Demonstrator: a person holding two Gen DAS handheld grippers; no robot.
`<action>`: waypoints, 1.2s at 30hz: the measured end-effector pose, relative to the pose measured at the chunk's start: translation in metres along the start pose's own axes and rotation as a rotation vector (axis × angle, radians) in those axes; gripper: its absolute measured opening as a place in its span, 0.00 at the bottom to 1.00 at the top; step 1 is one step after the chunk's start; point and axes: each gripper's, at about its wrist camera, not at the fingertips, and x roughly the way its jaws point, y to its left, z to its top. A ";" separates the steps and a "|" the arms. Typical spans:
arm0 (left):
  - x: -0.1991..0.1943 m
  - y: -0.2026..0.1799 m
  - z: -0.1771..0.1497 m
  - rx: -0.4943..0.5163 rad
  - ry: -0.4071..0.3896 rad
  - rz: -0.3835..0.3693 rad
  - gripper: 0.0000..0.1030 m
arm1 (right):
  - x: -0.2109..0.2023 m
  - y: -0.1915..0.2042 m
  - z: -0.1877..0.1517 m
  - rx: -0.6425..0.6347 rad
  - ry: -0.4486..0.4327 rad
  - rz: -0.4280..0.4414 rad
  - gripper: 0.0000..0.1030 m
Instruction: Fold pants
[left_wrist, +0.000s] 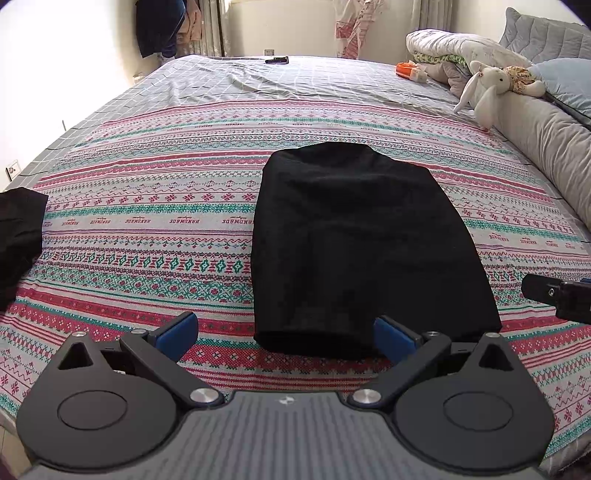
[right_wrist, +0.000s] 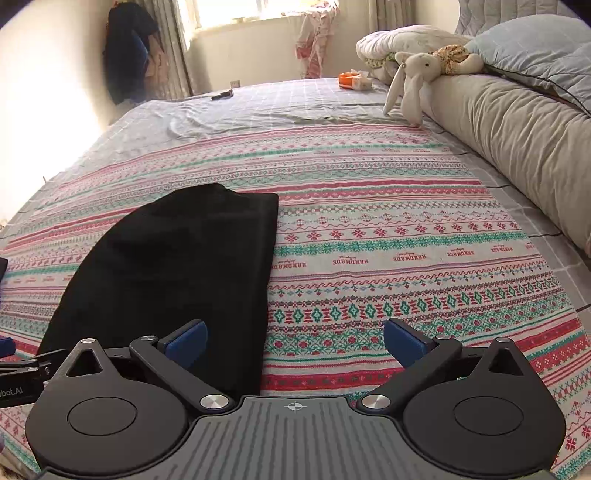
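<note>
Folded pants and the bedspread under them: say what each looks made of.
Folded pants: soft matte black cloth, maybe knit or fleece; it gives no shine and its edges are rounded. Bedspread: thin woven or printed cotton, by the look; flat bands of red, green and white pattern with small wrinkles.

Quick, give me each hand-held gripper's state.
Left hand-held gripper: open, holding nothing.
Right hand-held gripper: open, holding nothing.

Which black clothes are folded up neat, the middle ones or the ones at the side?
The black pants in the middle, a tidy rectangle. The dark garment at the left edge lies rumpled.
</note>
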 end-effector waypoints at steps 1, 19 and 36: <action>0.000 -0.001 -0.001 0.005 0.003 0.006 1.00 | 0.001 0.003 -0.002 -0.012 0.011 -0.007 1.00; 0.004 -0.010 -0.009 0.022 0.017 0.006 1.00 | 0.019 0.026 -0.025 -0.111 0.062 -0.007 1.00; 0.006 -0.014 -0.011 0.038 0.026 -0.002 1.00 | 0.027 0.023 -0.025 -0.091 0.095 -0.008 1.00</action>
